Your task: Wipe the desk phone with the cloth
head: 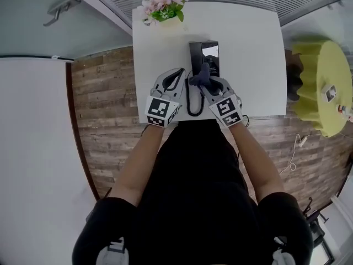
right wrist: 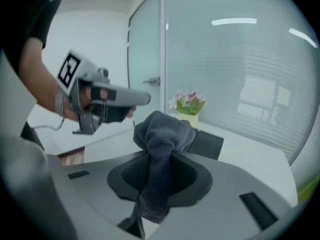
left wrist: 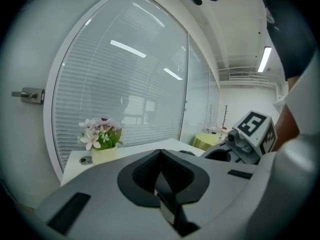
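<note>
The right gripper (right wrist: 160,156) has its jaws clamped on a dark grey cloth (right wrist: 162,131), which bunches up in a ball above the jaws and hangs down below them. In the head view the cloth sits over the near end of the black desk phone (head: 211,57); whether it touches the phone cannot be told. The phone lies in the middle of the white table (head: 253,54), with its handset (head: 195,57) along its left side and a cord (head: 193,101) looping toward the near edge. The left gripper (left wrist: 160,154) is just left of the handset, jaws pressed together on nothing. A pot of pink flowers (head: 164,5) stands at the far left corner.
</note>
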